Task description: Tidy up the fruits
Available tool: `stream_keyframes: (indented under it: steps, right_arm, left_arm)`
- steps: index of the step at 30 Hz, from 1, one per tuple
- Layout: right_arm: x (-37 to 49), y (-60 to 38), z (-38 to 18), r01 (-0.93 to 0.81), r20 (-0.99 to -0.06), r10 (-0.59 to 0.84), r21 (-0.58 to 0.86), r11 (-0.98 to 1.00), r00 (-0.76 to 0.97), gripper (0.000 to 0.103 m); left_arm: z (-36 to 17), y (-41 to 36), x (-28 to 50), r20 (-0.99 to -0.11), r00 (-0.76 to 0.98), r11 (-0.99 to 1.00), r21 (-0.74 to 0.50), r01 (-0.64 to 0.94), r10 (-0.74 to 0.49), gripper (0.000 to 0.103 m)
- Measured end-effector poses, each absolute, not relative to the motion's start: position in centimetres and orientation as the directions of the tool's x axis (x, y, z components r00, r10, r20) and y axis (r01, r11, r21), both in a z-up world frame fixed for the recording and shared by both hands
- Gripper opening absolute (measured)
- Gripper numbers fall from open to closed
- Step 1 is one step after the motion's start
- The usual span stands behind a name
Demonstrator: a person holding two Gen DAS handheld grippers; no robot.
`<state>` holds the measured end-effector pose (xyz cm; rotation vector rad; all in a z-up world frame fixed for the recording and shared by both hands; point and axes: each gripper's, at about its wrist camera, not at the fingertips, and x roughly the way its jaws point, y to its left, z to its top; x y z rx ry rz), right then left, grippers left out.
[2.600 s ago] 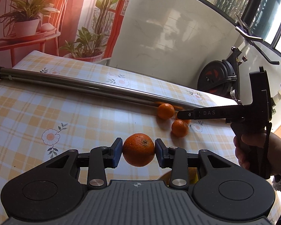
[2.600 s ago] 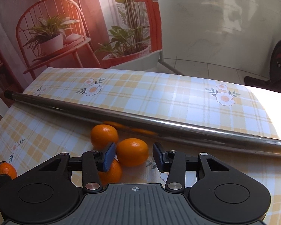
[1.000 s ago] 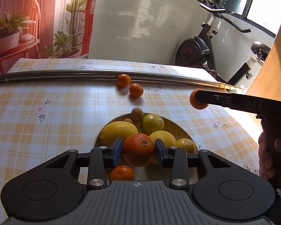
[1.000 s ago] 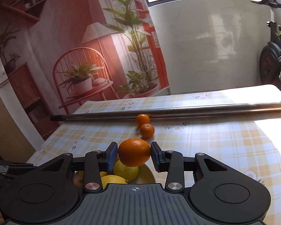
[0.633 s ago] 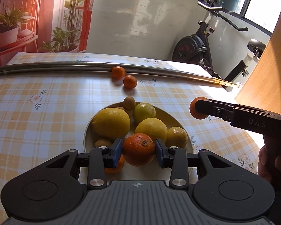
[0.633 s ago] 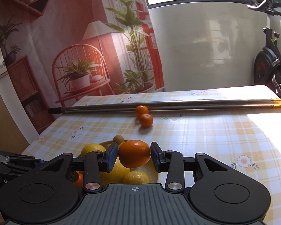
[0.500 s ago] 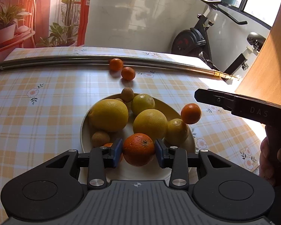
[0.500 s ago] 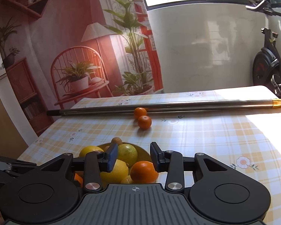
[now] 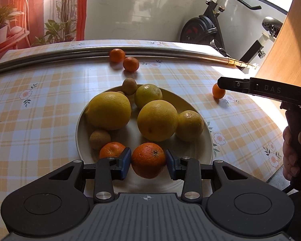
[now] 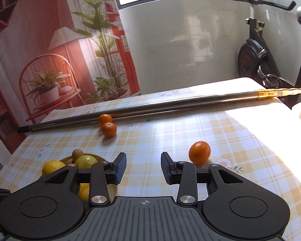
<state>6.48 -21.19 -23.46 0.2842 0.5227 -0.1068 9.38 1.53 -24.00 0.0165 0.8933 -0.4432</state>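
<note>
The tangerine [image 10: 199, 152] has rolled off onto the surface [image 10: 240, 140]; right gripper [image 10: 143, 167] wide, left gripper [image 9: 148, 161] clamps an orange [image 9: 148, 159] over the plate [image 9: 207, 146] for release.

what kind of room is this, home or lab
Most likely a home, perhaps a sunroom or balcony corner: a table with a checked floral tablecloth, a plate of fruit, and an exercise bike by the tiled wall. The red interior scene looks like a printed backdrop.

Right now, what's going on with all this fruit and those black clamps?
A person is gathering fruit onto a plate with two handheld grippers. The left gripper holds an orange just over the plate. The right gripper is open and empty; a mandarin sits on the tablecloth beside it.
</note>
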Motion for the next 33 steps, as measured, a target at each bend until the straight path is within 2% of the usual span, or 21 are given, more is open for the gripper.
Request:
stream_keyframes:
  steps: [4,6,13,16,20,29,33]
  right_arm:
    - [7.9,-25.9,-24.6,0.307,-0.496,-0.201,0.141,0.941,0.845,0.045]
    - [9.6,-28.5,-25.6,0.342,-0.497,-0.254,0.093,0.935,0.830,0.047]
    - [16.2,-33.0,-27.7,0.335,-0.522,-0.274,0.023,0.942,0.808,0.047]
    - [18.6,-34.9,-27.7,0.350,-0.519,-0.257,0.088,0.933,0.815,0.046]
    - [21.3,-36.2,-27.6,0.349,-0.515,-0.264,0.074,0.934,0.816,0.045]
    - [24.3,-39.2,-28.5,0.395,-0.570,-0.285,0.076,0.916,0.771,0.040]
    - [24.5,-39.8,-29.5,0.412,-0.607,-0.282,0.082,0.908,0.743,0.032]
  left_arm:
    - [-23.8,1.0,9.9,-0.749,0.560,0.910,-0.138,0.391,-0.354,0.040]
    - [-23.9,0.8,10.3,-0.750,0.558,0.910,-0.142,0.390,-0.356,0.040]
    - [-23.7,0.2,11.0,-0.742,0.563,0.908,-0.146,0.392,-0.363,0.040]
    - [-23.7,0.0,11.2,-0.745,0.553,0.904,-0.157,0.397,-0.372,0.040]
    - [-23.7,0.0,11.2,-0.747,0.550,0.904,-0.160,0.397,-0.374,0.040]
    - [-23.9,0.6,11.6,-0.736,0.544,0.900,-0.208,0.384,-0.402,0.040]
    - [-23.9,0.5,11.5,-0.734,0.545,0.899,-0.209,0.385,-0.404,0.040]
